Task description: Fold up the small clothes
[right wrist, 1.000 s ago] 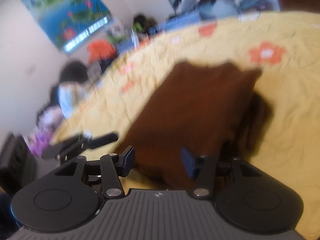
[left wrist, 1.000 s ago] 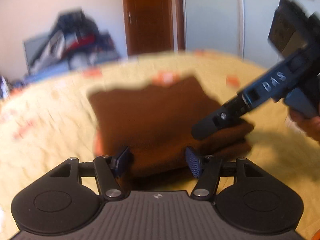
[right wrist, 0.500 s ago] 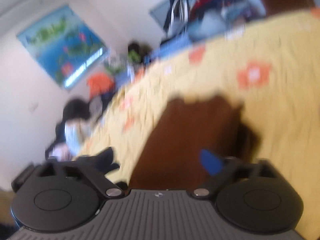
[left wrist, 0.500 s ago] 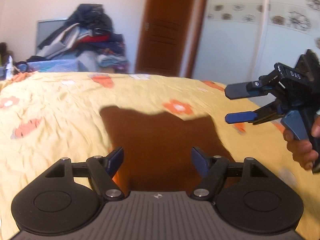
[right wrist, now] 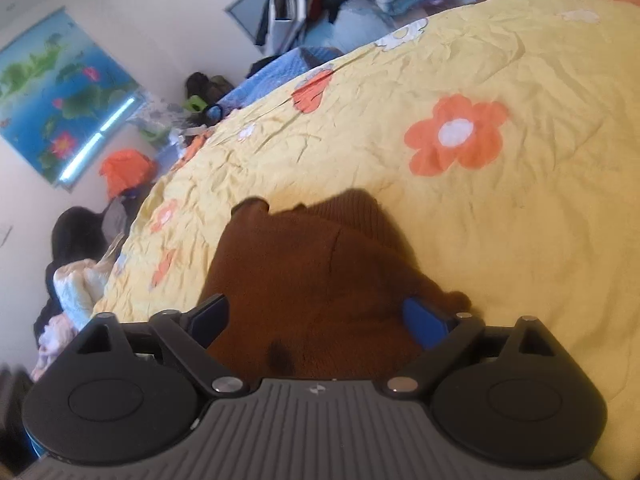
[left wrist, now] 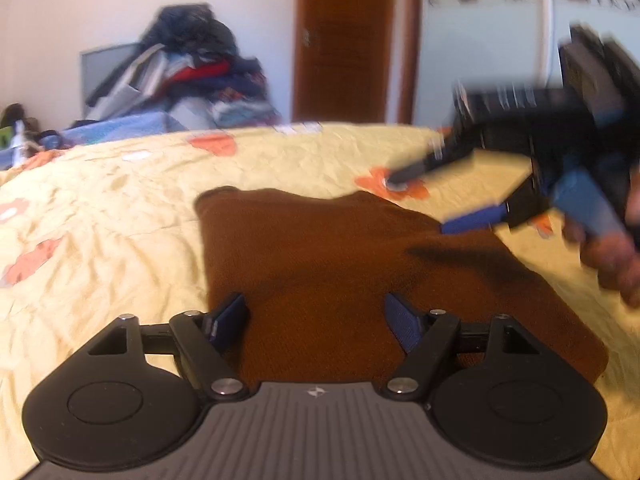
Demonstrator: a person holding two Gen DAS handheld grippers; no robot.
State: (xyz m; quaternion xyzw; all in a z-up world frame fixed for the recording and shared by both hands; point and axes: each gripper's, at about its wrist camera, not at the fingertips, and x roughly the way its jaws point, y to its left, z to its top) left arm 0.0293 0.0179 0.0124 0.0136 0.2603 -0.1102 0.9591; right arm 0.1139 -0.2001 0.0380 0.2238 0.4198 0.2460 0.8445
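Both grippers, left (left wrist: 316,314) and right (right wrist: 316,318), have just opened their fingers wide; the brown cloth (left wrist: 340,264) lies folded, let go, mid-frame on the bed (left wrist: 100,220).

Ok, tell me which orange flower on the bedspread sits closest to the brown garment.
The orange flower at the brown garment's far right corner in the left wrist view, touching its edge; the other flowers lie clear of it.

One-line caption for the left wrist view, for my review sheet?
Left gripper open over a folded brown garment on a yellow flowered bedspread, right gripper open at its far right edge.
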